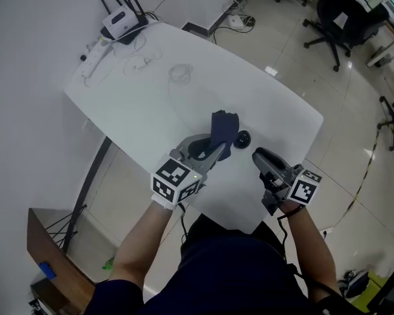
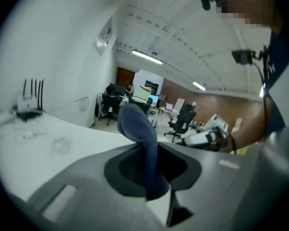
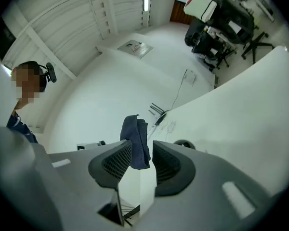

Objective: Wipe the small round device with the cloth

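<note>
A dark blue cloth (image 1: pixel 224 130) hangs bunched from my left gripper (image 1: pixel 218 151), which is shut on it above the near part of the white table (image 1: pixel 151 84). In the left gripper view the cloth (image 2: pixel 137 124) rises from between the closed pads. The small round black device (image 1: pixel 241 137) lies on the table just right of the cloth, touching nothing. My right gripper (image 1: pixel 256 155) hovers close to the device's right with its jaws open. In the right gripper view the cloth (image 3: pixel 136 141) shows through the gap without being pressed, and the device (image 3: pixel 184 144) peeks over the right jaw.
A router (image 1: pixel 121 21) with black antennas and a white power strip (image 1: pixel 95 54) sit at the table's far left corner. Office chairs (image 1: pixel 335 18) stand on the tiled floor beyond. A wooden piece (image 1: pixel 46 241) stands on the floor at lower left.
</note>
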`<state>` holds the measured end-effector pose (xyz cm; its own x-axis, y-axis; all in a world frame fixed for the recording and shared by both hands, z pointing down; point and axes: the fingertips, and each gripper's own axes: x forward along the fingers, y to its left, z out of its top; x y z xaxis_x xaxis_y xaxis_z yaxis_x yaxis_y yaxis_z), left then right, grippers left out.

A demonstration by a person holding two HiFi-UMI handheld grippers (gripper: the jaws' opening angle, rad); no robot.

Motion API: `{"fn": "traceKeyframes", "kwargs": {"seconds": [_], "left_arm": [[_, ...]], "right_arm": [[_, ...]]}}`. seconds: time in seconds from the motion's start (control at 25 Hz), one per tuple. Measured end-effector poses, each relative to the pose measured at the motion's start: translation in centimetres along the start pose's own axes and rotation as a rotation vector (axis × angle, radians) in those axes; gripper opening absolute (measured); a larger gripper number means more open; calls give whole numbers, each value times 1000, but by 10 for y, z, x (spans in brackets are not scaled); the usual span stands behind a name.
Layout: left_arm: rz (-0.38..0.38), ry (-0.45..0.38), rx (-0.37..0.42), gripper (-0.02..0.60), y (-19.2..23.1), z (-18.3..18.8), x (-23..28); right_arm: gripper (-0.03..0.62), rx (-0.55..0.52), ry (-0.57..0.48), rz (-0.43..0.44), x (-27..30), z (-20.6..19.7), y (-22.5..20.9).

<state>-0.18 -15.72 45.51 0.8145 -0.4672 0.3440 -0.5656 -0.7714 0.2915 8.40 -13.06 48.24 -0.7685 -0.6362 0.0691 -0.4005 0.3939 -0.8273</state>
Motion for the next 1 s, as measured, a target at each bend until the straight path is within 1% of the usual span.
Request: {"fn": "traceKeyframes", "kwargs": {"seconds": [0.08, 0.12, 0.16, 0.2, 0.28, 0.32, 0.36, 0.4, 0.44, 0.48, 0.56, 0.64, 0.68, 0.72, 0.88, 1.0], "left_arm": [[66, 30, 126, 67, 8, 1, 14], [79, 48, 207, 67, 8, 0, 21], [78, 75, 315, 67, 4, -2, 29], [62, 111, 456, 69, -5, -6, 37], [0, 204, 803, 67, -28, -19, 52], [-36, 249, 962, 67, -39, -28, 58], [-71, 287, 1084, 67, -46, -38, 63], [-98, 316, 1168, 67, -51, -46, 68], [-118, 339, 1221, 67, -52, -52, 71], [-131, 358, 1250, 66, -52, -54, 74], [-144, 384, 1266, 66, -44, -52, 79], [-146, 400, 1257, 66, -31, -47, 86], [-150, 412, 1237, 66, -23, -45, 89], [-159, 427, 1204, 66, -15, -43, 93], [-224, 490, 1026, 66, 16, -50, 108], [-290, 536, 932, 66, 32, -67, 115]], "right_arm": [[123, -5, -53, -59, -6, 12, -10], [120, -4, -71, -79, -8, 15, -14], [117, -4, -84, -94, -10, 18, -17], [114, -5, -90, -104, -11, 19, -20], [109, -14, -91, -120, -13, 19, -24], [109, -17, -88, -126, -14, 19, -26], [108, -18, -86, -133, -14, 17, -28], [100, -16, -85, -140, -14, 16, -30], [98, -10, -85, -146, -15, 15, -33], [98, -4, -87, -152, -15, 14, -36], [98, 6, -90, -157, -17, 14, -40], [98, 14, -92, -156, -17, 14, -41], [98, 19, -95, -155, -16, 15, -42], [98, 26, -99, -153, -16, 15, -43], [98, 69, -118, -148, -16, 17, -50], [98, 106, -135, -149, -19, 19, -57]]}}
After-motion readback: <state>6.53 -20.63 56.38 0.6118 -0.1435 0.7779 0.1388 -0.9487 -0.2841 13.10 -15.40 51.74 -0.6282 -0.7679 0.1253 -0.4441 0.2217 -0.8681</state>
